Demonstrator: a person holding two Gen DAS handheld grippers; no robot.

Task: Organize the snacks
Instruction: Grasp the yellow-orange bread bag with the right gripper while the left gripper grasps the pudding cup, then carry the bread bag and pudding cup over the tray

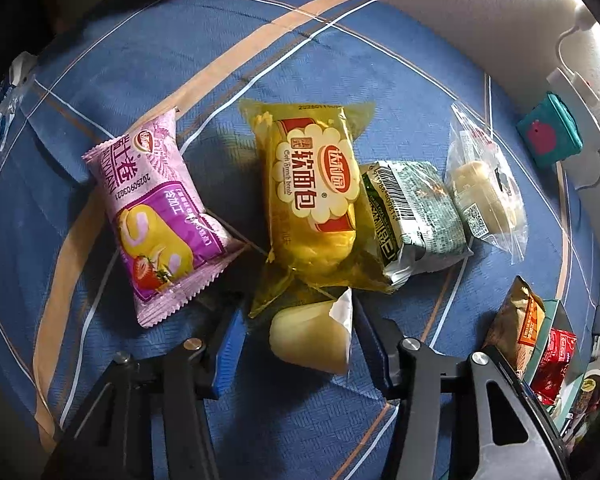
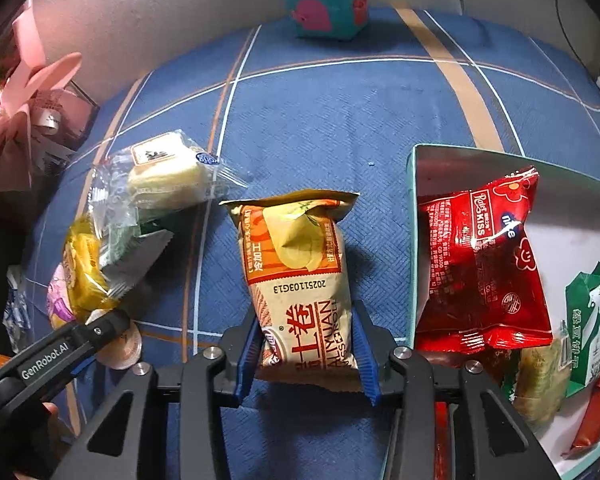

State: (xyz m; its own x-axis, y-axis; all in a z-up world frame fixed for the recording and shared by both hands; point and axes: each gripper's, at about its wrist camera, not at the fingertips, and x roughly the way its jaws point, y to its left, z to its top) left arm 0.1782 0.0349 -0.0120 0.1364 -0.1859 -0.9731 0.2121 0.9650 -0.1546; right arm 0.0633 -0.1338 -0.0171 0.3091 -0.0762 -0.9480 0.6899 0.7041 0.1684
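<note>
Right gripper (image 2: pixel 306 354) clamps the orange roll pack (image 2: pixel 298 276); left gripper (image 1: pixel 298 334) straddles a pale snack (image 1: pixel 312 338).

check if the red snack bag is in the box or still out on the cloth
In. The red snack bag lies inside the teal-walled box.

A blue bedsheet (image 1: pixel 300 64) with white and tan stripes carries everything. On it lie a purple Swiss-roll packet (image 1: pixel 160 220), a yellow soft-bread packet (image 1: pixel 312 196), a green-and-white packet (image 1: pixel 412 216) touching it, a clear-wrapped pastry (image 1: pixel 484 184), a small pale wrapped cake (image 1: pixel 312 332), an orange Swiss-roll packet (image 2: pixel 296 276), a teal tray (image 2: pixel 412 240) of snacks, and a teal box (image 2: pixel 324 0) near the wall.
</note>
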